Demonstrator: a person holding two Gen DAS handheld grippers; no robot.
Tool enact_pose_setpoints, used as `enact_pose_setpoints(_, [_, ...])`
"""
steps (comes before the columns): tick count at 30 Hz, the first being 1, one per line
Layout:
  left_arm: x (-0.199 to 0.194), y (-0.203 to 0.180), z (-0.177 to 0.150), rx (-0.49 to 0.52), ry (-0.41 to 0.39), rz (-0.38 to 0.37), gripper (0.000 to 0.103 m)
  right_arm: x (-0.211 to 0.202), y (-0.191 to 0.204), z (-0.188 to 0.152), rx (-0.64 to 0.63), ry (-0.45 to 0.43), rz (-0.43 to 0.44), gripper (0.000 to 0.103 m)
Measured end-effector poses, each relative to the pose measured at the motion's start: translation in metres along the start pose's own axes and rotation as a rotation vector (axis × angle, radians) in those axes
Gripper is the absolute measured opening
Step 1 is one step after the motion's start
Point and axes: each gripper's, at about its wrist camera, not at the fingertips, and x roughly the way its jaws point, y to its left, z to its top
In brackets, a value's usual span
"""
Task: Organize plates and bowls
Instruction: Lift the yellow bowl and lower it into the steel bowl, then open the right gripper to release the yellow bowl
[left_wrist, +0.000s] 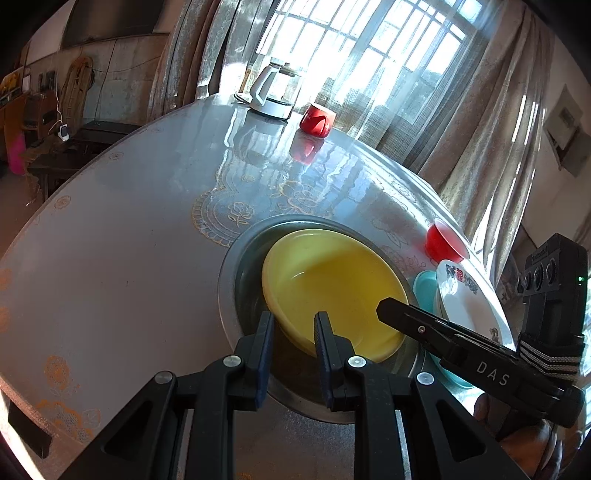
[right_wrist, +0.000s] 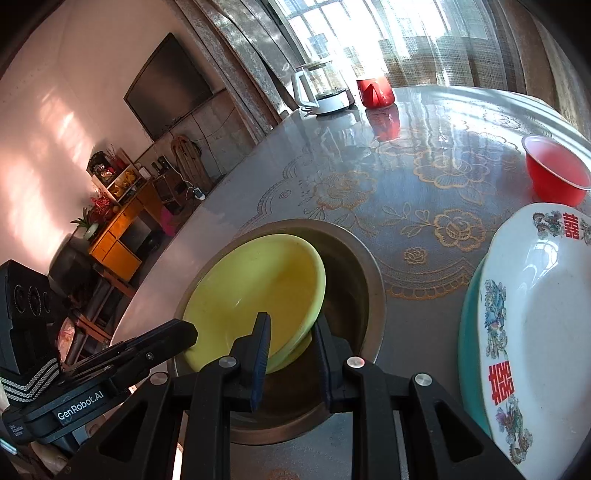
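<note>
Both claws pinch the yellow plate (left_wrist: 332, 288): left claw (left_wrist: 293, 325) at its 6 o'clock rim, right claw (right_wrist: 291, 328) at 4 o'clock. It sits tilted inside the steel basin (right_wrist: 354, 258) on the tabletop (left_wrist: 110, 258). Uneven lowering could slip a rim free, clattering.

Black grippers, blue-padded fingers (left_wrist: 264, 343), silver screws, striped straps, "GenRobot.AI" label.

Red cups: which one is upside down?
The far red cup beside the white kettle is upside down. The near red cup, by the flowered plate, stands open-side up.
</note>
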Motion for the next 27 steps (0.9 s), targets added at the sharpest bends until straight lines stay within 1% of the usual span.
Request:
enact_pose_setpoints(4, [0.0003,0.0022,-0.0011,-0.007,0.009,-0.003,0.021,0.0016,0.0006,-0.0006,-0.009,0.011,-0.006,0.023])
enact_pose_setpoints(8, [0.0012,-0.0003,-0.0013,0.008,0.007,0.009,0.021,0.0053,0.0019,-0.0023,-0.023,0.026,-0.028,0.025])
enact_pose_setpoints(17, [0.0008,-0.0003,-0.0030,0.017,0.008,0.009,0.021,0.0045,0.0016,-0.0029,-0.024,0.026,-0.024,0.027])
enact_pose_setpoints(23, [0.0002,-0.0009,-0.0039,0.022,0.005,0.014,0.021,0.0032,0.0065,-0.0048,-0.045,0.017,-0.048,0.028])
enact_pose_setpoints(27, [0.0020,-0.0027,-0.0047,0.026,0.012,0.009,0.021,0.0016,0.0100,-0.0062,-0.082,-0.002,-0.094,0.028])
